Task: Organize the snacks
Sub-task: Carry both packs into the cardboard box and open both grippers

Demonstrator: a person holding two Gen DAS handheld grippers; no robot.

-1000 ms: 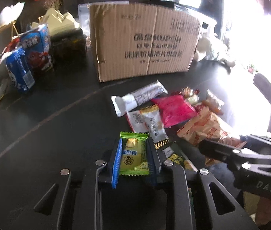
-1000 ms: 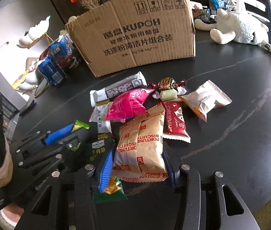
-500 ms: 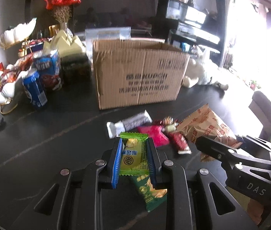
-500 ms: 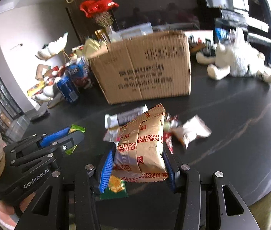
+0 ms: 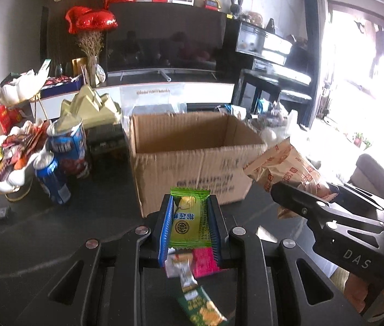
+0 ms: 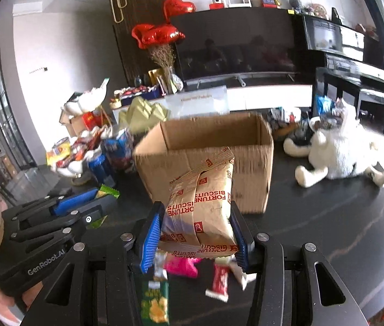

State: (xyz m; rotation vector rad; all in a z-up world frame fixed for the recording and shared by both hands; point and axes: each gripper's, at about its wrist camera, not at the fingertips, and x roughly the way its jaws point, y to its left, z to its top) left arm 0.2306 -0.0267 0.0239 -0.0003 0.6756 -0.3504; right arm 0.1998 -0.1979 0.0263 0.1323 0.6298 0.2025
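While the left claw pinches a green wafer packet, the right claw grips a seemingly puffy tan biscuit bag.

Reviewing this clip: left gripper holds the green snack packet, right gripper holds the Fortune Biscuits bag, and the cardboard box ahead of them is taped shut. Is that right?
Not quite. The cardboard box is open at the top; the left wrist view looks down into its bare interior. The rest holds: the left gripper is shut on the green snack packet, and the right gripper is shut on the Fortune Biscuits bag.
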